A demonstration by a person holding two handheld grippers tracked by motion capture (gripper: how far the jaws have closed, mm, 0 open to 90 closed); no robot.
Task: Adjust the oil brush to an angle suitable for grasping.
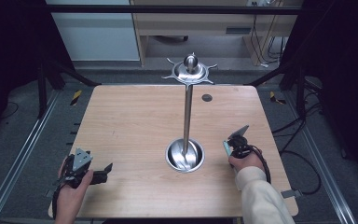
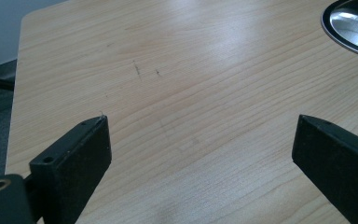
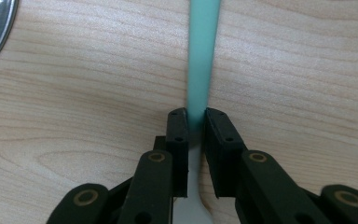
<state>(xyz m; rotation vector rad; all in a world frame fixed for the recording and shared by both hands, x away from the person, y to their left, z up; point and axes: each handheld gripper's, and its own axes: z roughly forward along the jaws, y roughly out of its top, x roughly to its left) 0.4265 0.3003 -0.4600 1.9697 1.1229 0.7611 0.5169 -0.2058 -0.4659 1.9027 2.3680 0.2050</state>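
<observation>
The right gripper (image 3: 196, 122) is clamping a thin teal handle (image 3: 202, 56), jaws pressed tight on both sides of it. In the right gripper view the handle is running straight ahead from between the jaws, its long axis in line with them, flat and smooth, lying low over the wood. Behind the jaws a pale grey, widening part of the same utensil (image 3: 192, 205) is showing, so the teal end is pointing away from the hand. What kind of utensil it is cannot be told.

In the high view the right gripper (image 1: 230, 145) is sitting just right of the stand's bowl (image 1: 185, 155), near the table's (image 1: 121, 126) right edge, with a sliver of the teal handle (image 1: 225, 148) showing at its left side.

The bowl is round, shiny steel, and a slim steel pole (image 1: 187, 116) is rising out of it to a disc (image 1: 189, 71) with hooked arms and a ball knob on top. The pole's foot is standing in the bowl.

The left gripper (image 2: 200, 140) is standing wide open, two black blocky jaws well apart with bare, pale wood grain between them. Ahead and to its right, the bowl's rim (image 2: 349, 25) is just peeking in. In the high view the left gripper (image 1: 89, 173) is resting at the near left corner, held by the person's hand (image 1: 70, 193).
</observation>
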